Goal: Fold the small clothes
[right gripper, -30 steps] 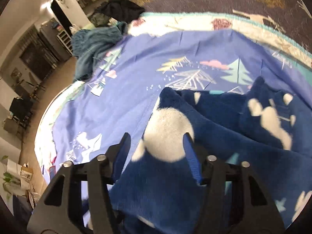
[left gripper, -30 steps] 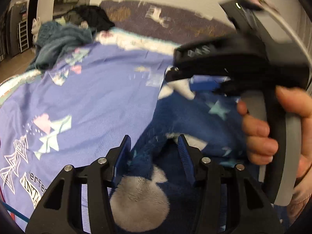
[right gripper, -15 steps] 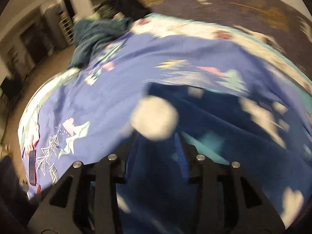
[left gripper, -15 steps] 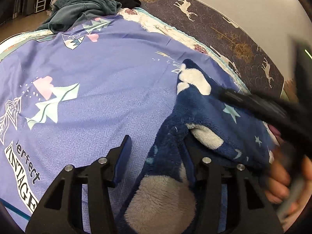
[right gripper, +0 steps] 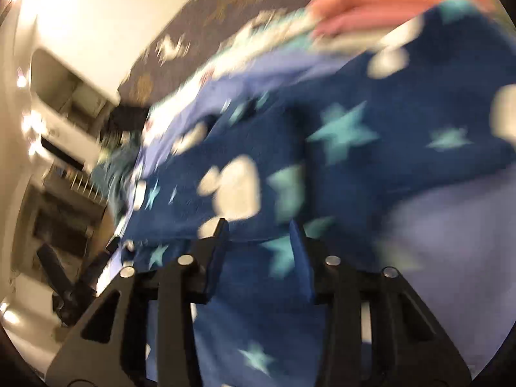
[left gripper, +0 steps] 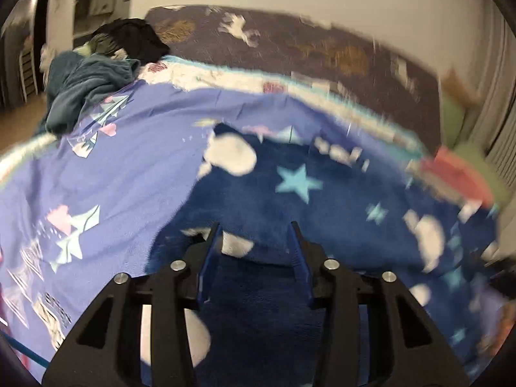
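A purple bedspread (left gripper: 135, 167) served as the work surface. The blue fleece garment (left gripper: 322, 200) lay on it. Left gripper (left gripper: 256, 245) and right gripper (right gripper: 258, 242) each had fleece between the jaws, apparently clamped, likely for spreading.

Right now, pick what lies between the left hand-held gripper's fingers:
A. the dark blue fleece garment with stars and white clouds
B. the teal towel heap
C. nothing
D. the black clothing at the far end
A: in the left wrist view the dark blue fleece garment with stars and white clouds runs between the left hand-held gripper fingers.
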### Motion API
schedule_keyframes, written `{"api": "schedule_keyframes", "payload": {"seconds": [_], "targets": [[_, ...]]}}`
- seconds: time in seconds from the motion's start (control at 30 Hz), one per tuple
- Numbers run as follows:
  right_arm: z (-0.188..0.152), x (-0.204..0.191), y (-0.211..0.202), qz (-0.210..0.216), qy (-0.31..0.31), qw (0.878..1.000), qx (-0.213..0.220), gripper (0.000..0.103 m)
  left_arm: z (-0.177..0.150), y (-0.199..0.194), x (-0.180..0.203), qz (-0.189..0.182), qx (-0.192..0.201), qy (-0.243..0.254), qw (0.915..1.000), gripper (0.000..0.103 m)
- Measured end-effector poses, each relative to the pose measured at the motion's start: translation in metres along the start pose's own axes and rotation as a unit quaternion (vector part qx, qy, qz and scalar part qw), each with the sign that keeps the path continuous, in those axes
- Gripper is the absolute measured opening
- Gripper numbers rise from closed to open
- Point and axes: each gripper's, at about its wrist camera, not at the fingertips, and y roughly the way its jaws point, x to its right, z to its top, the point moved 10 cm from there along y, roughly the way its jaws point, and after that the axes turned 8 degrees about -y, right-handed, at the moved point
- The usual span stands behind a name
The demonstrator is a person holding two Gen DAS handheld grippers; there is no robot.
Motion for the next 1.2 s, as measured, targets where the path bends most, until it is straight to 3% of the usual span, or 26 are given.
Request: {"api": "schedule_keyframes", "payload": {"seconds": [0.07, 0.17, 0.27, 0.33, 0.43, 0.53, 0.67, 0.7, 0.8, 0.9, 1.03, 1.17, 1.2], "targets": [[0.007, 0.037, -0.031, -0.034, 0.022, 0.999, 0.032, 0.045, -0.009, 0.019, -0.005, 0.022, -0.033, 0.003, 0.9992, 0.048], [0.011, 0.127, -0.083, -0.068, 0.124, 0.986, 0.082, 0.055, -0.010, 0.024, -0.022, 0.011, -0.050, -0.040, 0.9979, 0.053], [0.004, 0.230, -0.126, -0.085, 0.259, 0.953, 0.132, 0.062, -0.002, 0.006, -0.024, 0.008, -0.024, -0.056, 0.9981, 0.053], [-0.002, 0.273, -0.133, -0.073, 0.318, 0.934, 0.146, 0.067, 0.001, -0.008, -0.012, -0.012, -0.009, -0.053, 0.9985, 0.053], [-0.006, 0.311, -0.124, -0.040, 0.380, 0.911, 0.156, 0.069, 0.004, -0.019, 0.005, -0.025, 0.007, -0.046, 0.9986, 0.060], [0.005, 0.327, -0.115, -0.023, 0.388, 0.906, 0.165, 0.069, 0.007, -0.016, 0.019, -0.027, 0.013, -0.039, 0.9988, 0.060], [0.027, 0.332, -0.101, -0.031, 0.372, 0.912, 0.170, 0.067, 0.004, 0.002, 0.035, -0.026, 0.001, -0.022, 0.9994, 0.060], [0.032, 0.337, -0.102, -0.035, 0.371, 0.912, 0.171, 0.057, 0.002, 0.009, 0.039, -0.027, -0.005, -0.021, 0.9994, 0.060], [0.041, 0.342, -0.089, -0.029, 0.367, 0.915, 0.163, 0.009, -0.004, 0.027, 0.044, -0.014, -0.024, -0.013, 0.9995, 0.060], [0.044, 0.335, -0.099, -0.027, 0.353, 0.918, 0.181, 0.009, -0.011, 0.039, 0.042, 0.012, -0.036, 0.009, 0.9992, 0.060], [0.073, 0.281, -0.132, 0.017, 0.292, 0.929, 0.227, 0.009, -0.010, 0.036, 0.041, 0.007, -0.031, 0.011, 0.9994, 0.060], [0.113, 0.161, -0.154, 0.045, 0.147, 0.957, 0.245, 0.009, -0.008, 0.031, 0.039, -0.016, -0.028, -0.012, 0.9994, 0.060], [0.122, 0.112, -0.153, 0.058, 0.089, 0.964, 0.244, 0.009, -0.007, 0.027, 0.038, -0.029, -0.028, -0.022, 0.9990, 0.060]]}}
